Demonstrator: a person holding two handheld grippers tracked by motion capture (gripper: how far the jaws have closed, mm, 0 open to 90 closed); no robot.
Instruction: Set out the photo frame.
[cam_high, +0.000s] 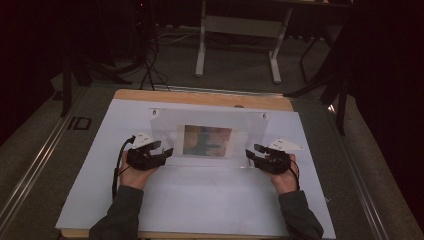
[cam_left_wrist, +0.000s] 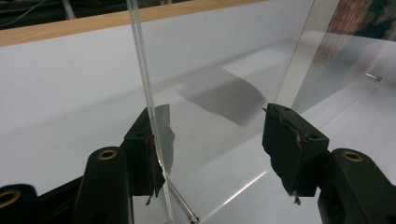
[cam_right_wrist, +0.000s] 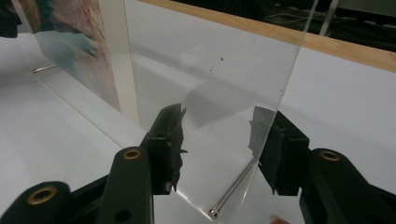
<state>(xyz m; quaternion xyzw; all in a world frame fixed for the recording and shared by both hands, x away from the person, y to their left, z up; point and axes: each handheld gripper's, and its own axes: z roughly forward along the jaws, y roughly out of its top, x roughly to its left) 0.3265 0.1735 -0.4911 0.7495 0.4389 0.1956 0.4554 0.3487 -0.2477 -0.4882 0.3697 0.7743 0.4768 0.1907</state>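
Your left gripper (cam_high: 167, 151) and right gripper (cam_high: 248, 153) both stand open astride the bottom corners of a clear, glossy acrylic frame (cam_high: 210, 136), upright at centre frame on the smooth white mat (cam_high: 200, 195). A mottled rectangular print (cam_high: 207, 140) sits inside it.

The high view looks down from above the table's (cam_high: 200, 200) near side. Both gripper views sit low and close, sharing the clear panel (cam_left_wrist: 219, 70).
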